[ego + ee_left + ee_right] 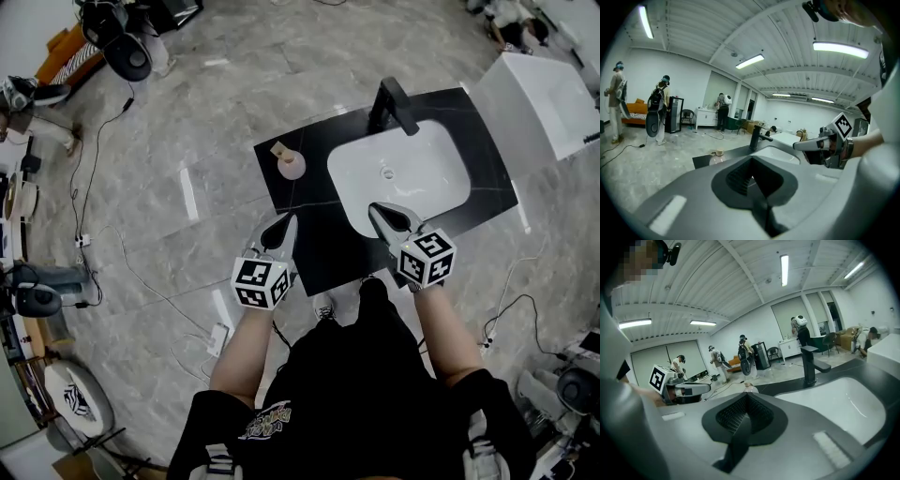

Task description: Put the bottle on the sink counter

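Observation:
A small pale bottle with a tan cap stands upright on the left part of the black sink counter; it also shows as the bottle in the left gripper view and the bottle in the right gripper view. My left gripper hovers at the counter's near left edge, jaws shut with nothing between them. Over the near rim of the white basin my right gripper is shut and empty too. Both grippers are well apart from the bottle.
A black faucet stands behind the basin. A white cabinet sits to the counter's right. Cables and a power strip lie on the grey floor at left. Several people stand far off.

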The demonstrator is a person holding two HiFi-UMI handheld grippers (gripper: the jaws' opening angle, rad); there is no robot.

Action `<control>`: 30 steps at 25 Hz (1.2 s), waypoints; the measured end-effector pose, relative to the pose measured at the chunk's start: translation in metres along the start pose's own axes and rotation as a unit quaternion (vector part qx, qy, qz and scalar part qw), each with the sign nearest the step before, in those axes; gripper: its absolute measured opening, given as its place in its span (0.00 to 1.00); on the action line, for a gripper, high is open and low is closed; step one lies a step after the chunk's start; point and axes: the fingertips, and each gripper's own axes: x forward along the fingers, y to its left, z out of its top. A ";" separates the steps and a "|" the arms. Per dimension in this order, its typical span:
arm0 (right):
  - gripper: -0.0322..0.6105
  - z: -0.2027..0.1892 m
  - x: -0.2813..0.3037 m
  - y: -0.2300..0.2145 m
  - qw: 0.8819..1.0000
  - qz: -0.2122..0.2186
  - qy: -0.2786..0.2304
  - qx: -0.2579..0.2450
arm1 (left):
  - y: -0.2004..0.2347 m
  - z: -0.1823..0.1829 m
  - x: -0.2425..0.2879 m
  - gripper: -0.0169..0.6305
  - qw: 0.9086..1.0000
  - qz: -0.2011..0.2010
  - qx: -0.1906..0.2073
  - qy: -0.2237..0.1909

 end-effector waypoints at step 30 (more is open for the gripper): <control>0.09 -0.066 -0.128 0.038 1.000 -0.019 0.007 0.008 | -0.155 -0.058 -0.057 0.03 0.995 -0.087 0.014 0.045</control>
